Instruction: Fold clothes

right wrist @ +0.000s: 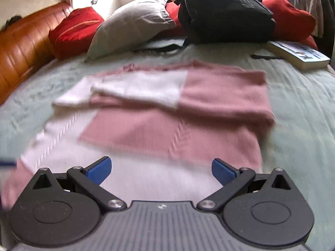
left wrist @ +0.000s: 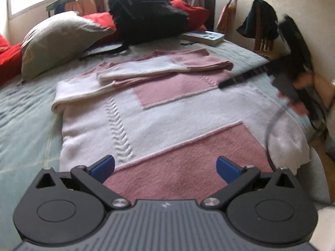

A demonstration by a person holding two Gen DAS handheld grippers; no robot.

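So, your sweater (left wrist: 167,113) lay flat on the bed (left wrist: 27,125), dead ahead of both tools, w/ its long axis running away from you toward the pillow (left wrist: 58,37) and backpack (left wrist: 144,10). Sleeves (left wrist: 159,67) were already folded across the far end; the hem sat nearest you, right under the tools.

Left tool (left wrist: 165,167) hung over the near pink panel, jaws spread wide, nothing held. Right tool (right wrist: 161,170) was over the near white band, also wide apart and empty; that view was motion-blurred, so can't say if its pads touched the knit. In the left view the right tool (left wrist: 293,79) showed at the sweater's right edge, approx. mid-length.

My read: next fold probably goes lengthwise, hem up toward the sleeves. Left tool was closer to the hem; each tool had its own side, so grab near corners w/o crossing.
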